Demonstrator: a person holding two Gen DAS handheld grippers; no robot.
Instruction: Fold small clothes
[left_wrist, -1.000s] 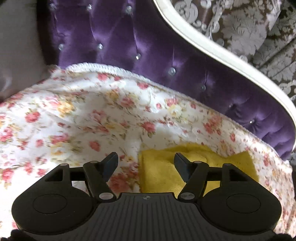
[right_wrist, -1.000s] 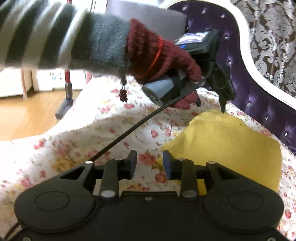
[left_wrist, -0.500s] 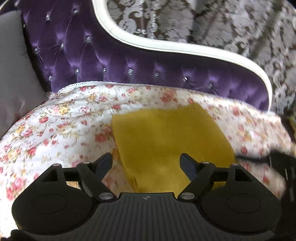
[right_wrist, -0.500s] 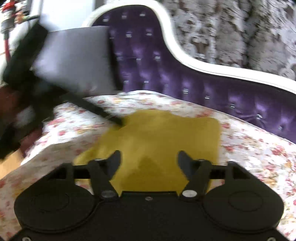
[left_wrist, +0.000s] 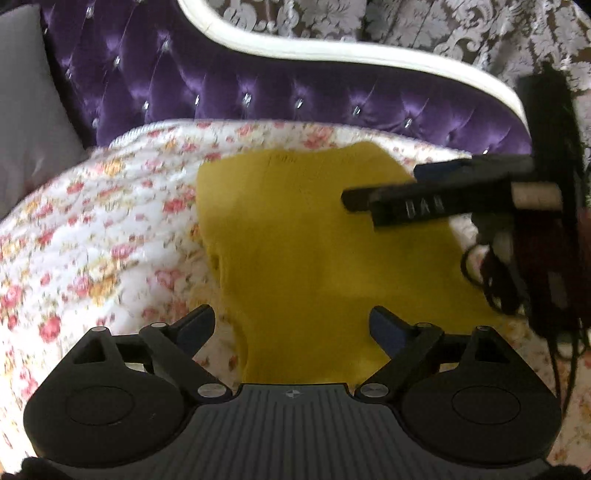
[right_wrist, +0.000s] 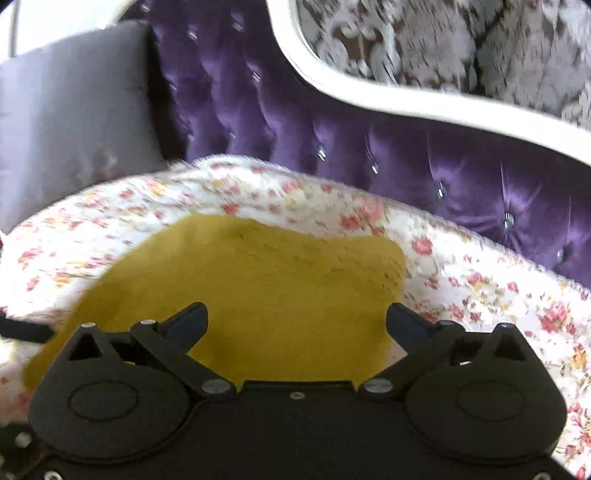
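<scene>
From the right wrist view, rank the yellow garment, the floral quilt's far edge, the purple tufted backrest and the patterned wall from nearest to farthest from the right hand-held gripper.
1. Yellow garment, just below the opening right hand-held gripper, nothing pinched.
2. Floral quilt's far edge, beyond the garment.
3. Purple tufted backrest, rising behind the quilt.
4. Patterned wall, above the backrest.

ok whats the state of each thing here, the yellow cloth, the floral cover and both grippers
yellow cloth: lying on the cover, looks folded, not gripped
floral cover: spread over the purple sofa
left gripper: jaws opening, nothing clamped
right gripper: jaws opening, nothing clamped
</scene>
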